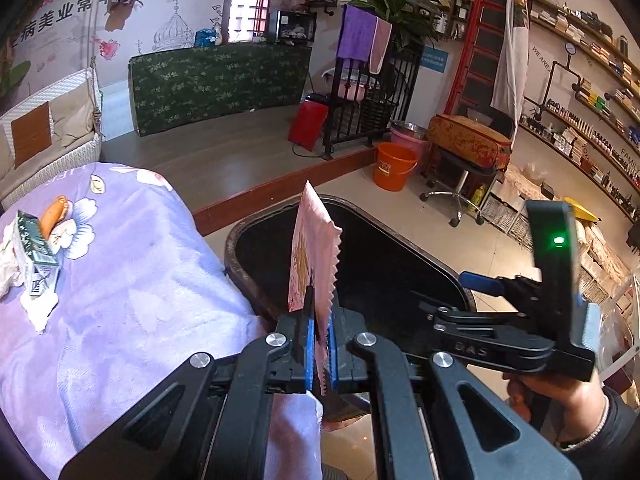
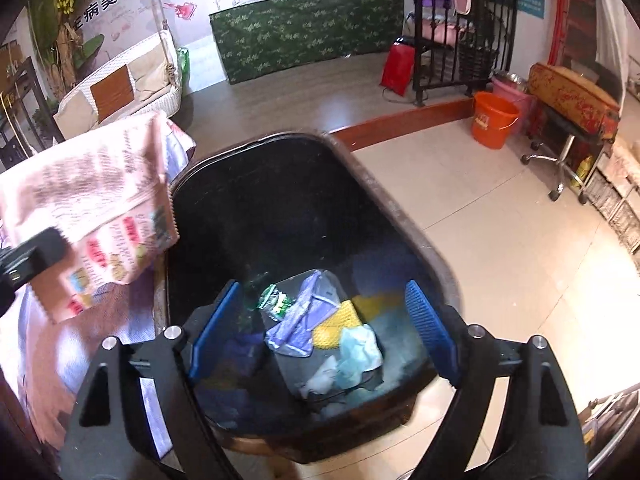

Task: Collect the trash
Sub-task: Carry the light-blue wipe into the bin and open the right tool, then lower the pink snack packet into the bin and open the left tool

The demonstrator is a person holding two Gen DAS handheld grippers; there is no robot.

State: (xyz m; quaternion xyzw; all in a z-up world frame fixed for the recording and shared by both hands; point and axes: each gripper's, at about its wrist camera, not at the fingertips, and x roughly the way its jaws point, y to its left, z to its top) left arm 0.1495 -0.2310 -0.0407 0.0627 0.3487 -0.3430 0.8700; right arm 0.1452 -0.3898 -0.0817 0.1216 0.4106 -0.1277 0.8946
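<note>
My left gripper point(image 1: 319, 312) is shut on a pink snack wrapper point(image 1: 312, 248) with a zigzag edge, held upright over the near rim of the black trash bin point(image 1: 240, 240). The wrapper also shows at the left of the right wrist view point(image 2: 100, 216). My right gripper point(image 2: 320, 320) is open and empty above the bin point(image 2: 384, 200). Inside lie several pieces of trash point(image 2: 320, 328): purple and green wrappers, something yellow, crumpled tissue. On the purple floral cloth point(image 1: 132, 280) lie a green-and-white carton point(image 1: 34, 252), an orange piece point(image 1: 54, 212) and crumpled tissue point(image 1: 8, 268).
An orange bucket point(image 1: 394, 166) and a pink basin point(image 1: 408, 138) stand on the tiled floor beyond the bin, next to a wheeled stool point(image 1: 456, 188). A raised wooden platform point(image 1: 248, 148) holds a black metal rack point(image 1: 368, 100) and a red bag point(image 1: 308, 124). Shelves point(image 1: 580, 128) line the right wall.
</note>
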